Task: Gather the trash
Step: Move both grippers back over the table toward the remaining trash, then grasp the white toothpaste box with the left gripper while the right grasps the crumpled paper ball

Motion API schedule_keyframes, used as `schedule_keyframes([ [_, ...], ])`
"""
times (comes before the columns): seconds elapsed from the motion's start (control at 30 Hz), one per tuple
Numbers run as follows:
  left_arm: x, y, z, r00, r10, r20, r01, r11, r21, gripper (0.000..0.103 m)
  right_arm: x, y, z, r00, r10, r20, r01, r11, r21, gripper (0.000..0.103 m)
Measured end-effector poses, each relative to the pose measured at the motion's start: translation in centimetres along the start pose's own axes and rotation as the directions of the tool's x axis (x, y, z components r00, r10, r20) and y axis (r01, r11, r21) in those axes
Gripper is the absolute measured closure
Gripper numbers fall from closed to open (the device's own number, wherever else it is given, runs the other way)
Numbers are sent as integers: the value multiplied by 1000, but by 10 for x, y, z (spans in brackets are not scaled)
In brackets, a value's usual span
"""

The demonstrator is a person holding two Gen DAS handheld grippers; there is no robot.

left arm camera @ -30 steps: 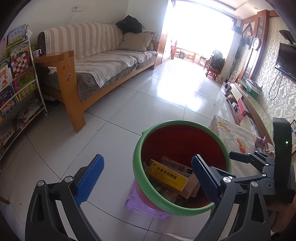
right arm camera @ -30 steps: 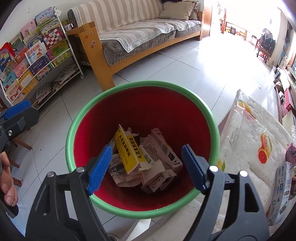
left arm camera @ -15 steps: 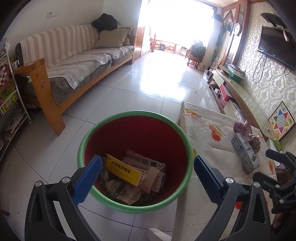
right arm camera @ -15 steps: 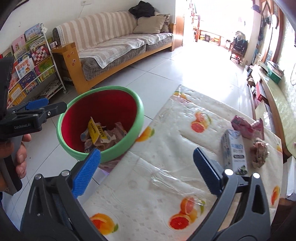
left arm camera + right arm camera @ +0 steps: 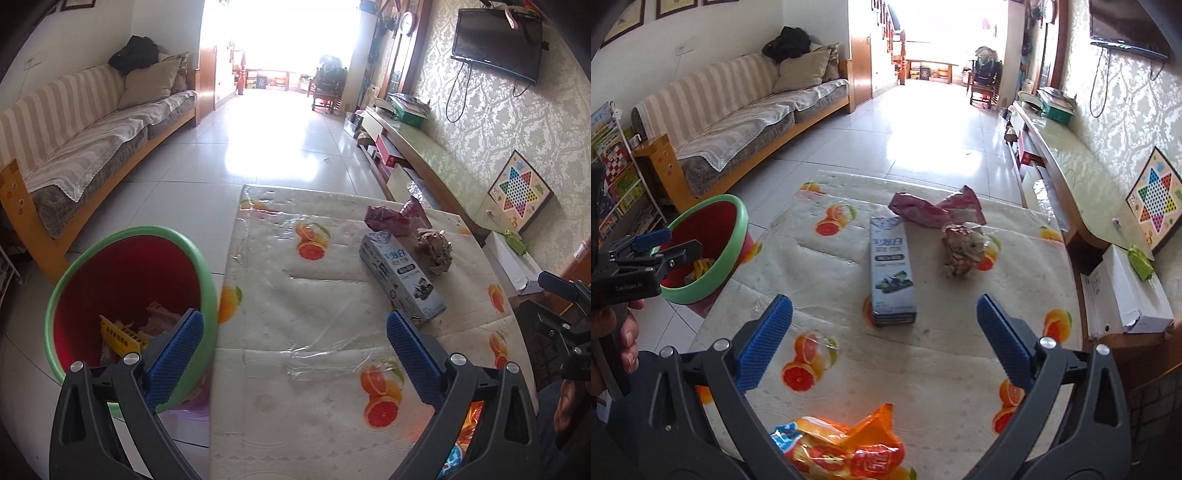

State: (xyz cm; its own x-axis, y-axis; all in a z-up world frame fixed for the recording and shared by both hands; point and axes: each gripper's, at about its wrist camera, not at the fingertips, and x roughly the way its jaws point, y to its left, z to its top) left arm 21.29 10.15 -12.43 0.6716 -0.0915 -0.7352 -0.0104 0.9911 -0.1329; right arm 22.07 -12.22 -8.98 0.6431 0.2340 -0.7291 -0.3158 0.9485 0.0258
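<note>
A red bin with a green rim (image 5: 125, 280) (image 5: 709, 236) stands on the floor left of the table and holds crumpled boxes. On the fruit-print tablecloth (image 5: 295, 369) (image 5: 923, 362) lie a white and blue carton (image 5: 400, 277) (image 5: 892, 273), a pink wrapper (image 5: 388, 218) (image 5: 919, 210), a crumpled brown wrapper (image 5: 434, 251) (image 5: 964, 249) and an orange snack bag (image 5: 846, 446). My left gripper (image 5: 295, 354) hangs open over the table's left edge by the bin. My right gripper (image 5: 884, 339) is open above the near end of the carton, with nothing between its fingers.
A striped sofa with wooden arms (image 5: 81, 147) runs along the left wall, a bookshelf (image 5: 613, 184) beside it. A long low cabinet (image 5: 424, 158) lines the right wall under a TV (image 5: 495, 37). A white box (image 5: 1126, 295) sits right of the table. A hand (image 5: 620, 332) holds the left gripper.
Both grippers have swung right, from over the bin to over the table. The right gripper's jaws opened wider early in that move. The trash on the table has come into view.
</note>
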Motion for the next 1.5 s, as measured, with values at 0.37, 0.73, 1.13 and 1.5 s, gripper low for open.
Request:
schedule_keyframes([
  [0.37, 72, -109, 7, 993, -44, -107, 51, 997, 65, 8, -12, -87, -23, 1000, -25, 12, 24, 993, 115, 5],
  [0.73, 155, -140, 21, 969, 59, -241, -65, 998, -18, 8, -5, -141, -51, 1000, -20, 0, 20, 974, 224, 5],
  [1.13, 197, -152, 24, 937, 171, -303, -183, 983, -11, 31, 9, -160, -60, 1000, 20, -2, -19, 958, 287, 5],
  [1.5, 188, -152, 27, 948, 138, -286, -137, 990, 23, 55, 19, -161, -62, 999, 28, -24, -20, 957, 288, 5],
])
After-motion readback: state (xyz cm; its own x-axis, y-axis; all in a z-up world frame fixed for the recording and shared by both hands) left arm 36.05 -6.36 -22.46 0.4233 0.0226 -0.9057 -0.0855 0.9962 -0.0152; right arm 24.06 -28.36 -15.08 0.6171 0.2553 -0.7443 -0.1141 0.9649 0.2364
